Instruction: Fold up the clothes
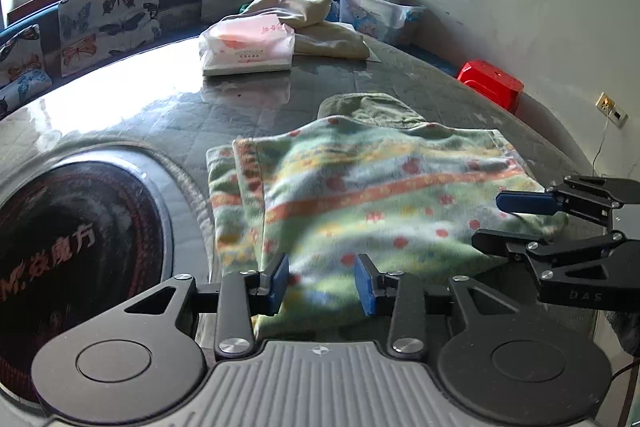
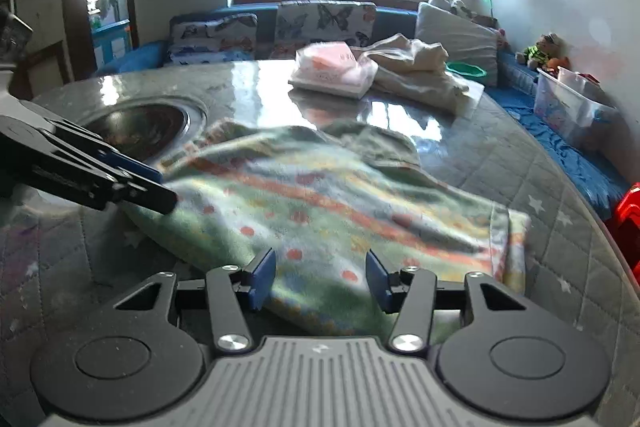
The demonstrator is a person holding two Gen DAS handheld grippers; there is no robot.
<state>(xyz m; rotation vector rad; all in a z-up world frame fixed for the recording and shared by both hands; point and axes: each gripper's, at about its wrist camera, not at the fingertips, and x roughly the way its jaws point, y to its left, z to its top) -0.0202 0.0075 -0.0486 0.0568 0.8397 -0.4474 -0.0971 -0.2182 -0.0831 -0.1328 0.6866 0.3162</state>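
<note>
Nearest the lens in both wrist views lies the near hem of the patterned fleece garment (image 1: 384,195), green with orange bands and red dots, spread on the quilted, glossy surface (image 1: 160,107). Going left to right in the left wrist view: a round dark inset (image 1: 76,251) with printed lettering sits in the surface at far left; next comes a folded-over edge of the garment, where two layers show as a doubled strip; then the left gripper (image 1: 322,281), its jaws spread with the cloth's hem lying between the blue pads but not pinched; and at far right the right gripper (image 1: 490,219), jaws also apart, at the garment's right edge, with cloth passing between them.

The right wrist view agrees: the left gripper (image 2: 160,187) enters from the left over the garment's corner, and the right gripper (image 2: 320,277) has its jaws wide over the near hem.

My judgement is that the folding is partway along: at least one side looks turned in, and a plain green part, perhaps a hood or collar, bunches at the far end, unfolded. Neither gripper has a grasp, so further folds remain. Beyond lie a plastic bag (image 1: 248,43) and a cream garment (image 1: 320,27), apparently not yet handled.
</note>
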